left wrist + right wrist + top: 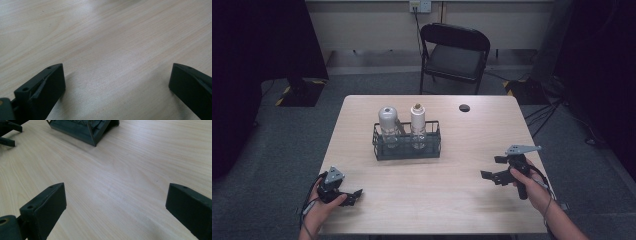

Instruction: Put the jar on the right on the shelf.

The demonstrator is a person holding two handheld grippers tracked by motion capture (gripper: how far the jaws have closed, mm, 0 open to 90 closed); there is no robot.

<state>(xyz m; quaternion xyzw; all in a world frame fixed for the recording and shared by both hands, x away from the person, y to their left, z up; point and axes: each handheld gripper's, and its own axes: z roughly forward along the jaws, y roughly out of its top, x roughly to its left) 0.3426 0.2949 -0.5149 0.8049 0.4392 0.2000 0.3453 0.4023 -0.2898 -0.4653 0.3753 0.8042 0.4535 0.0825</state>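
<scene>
A dark wire rack (407, 141) stands mid-table and holds two clear bottles upright: one with a silver cap (387, 123) on the left, one with a cork stopper (417, 123) on the right. My left gripper (353, 195) rests at the table's front left corner, open, with bare wood between its jaws (117, 77). My right gripper (492, 168) hovers at the front right, open, pointing left toward the rack. The rack's corner (86, 130) appears at the top of the right gripper view, well ahead of the gripper (116, 197).
The light wooden table (462, 195) has a round black cable hole (464, 108) near its far edge. A black folding chair (454, 55) stands behind the table. The other gripper's jaws (8, 132) show in the right gripper view's top left corner.
</scene>
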